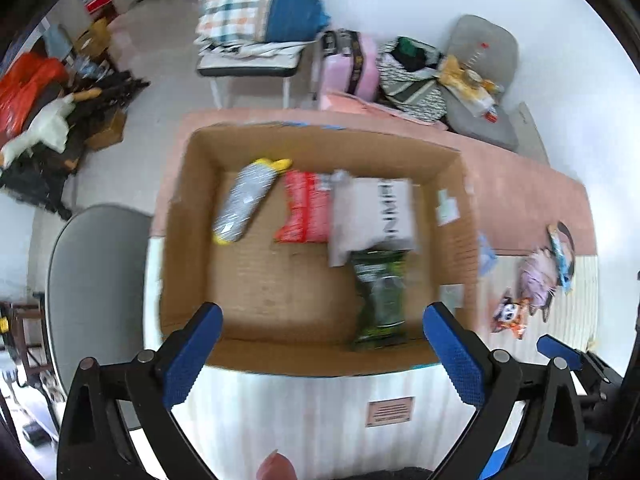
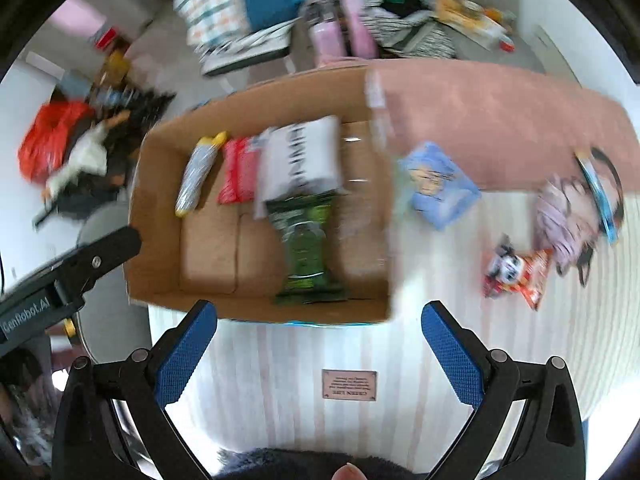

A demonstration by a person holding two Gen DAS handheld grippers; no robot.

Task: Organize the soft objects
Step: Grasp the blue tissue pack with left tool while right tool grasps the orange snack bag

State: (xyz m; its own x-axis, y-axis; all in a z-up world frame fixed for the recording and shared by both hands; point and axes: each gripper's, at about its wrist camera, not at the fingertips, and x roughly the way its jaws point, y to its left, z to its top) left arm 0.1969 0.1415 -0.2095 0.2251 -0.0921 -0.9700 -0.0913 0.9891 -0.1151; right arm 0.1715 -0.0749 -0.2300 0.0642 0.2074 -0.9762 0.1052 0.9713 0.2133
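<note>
Standing over the table, I see both tools held above its near edge, each empty. The left hand-held gripper has its blue fingers spread wide, nothing between them; the right hand-held gripper is spread just the same.

The cardboard box sits open on the table, and four soft packs lie in it. A grey pouch with yellow ends lies toward the far left, tilted. Just beside it is a red packet, and a white-grey packet overlaps the red one's right edge. A green packet lies nearer, its far end tucked under the white-grey one.

Outside the box, to its right, a light-blue packet lies just beside the box wall. Farther right are an orange snack bag and a lilac plush item, touching each other. The pictures are blurred, so the print on the packs is unreadable.
</note>
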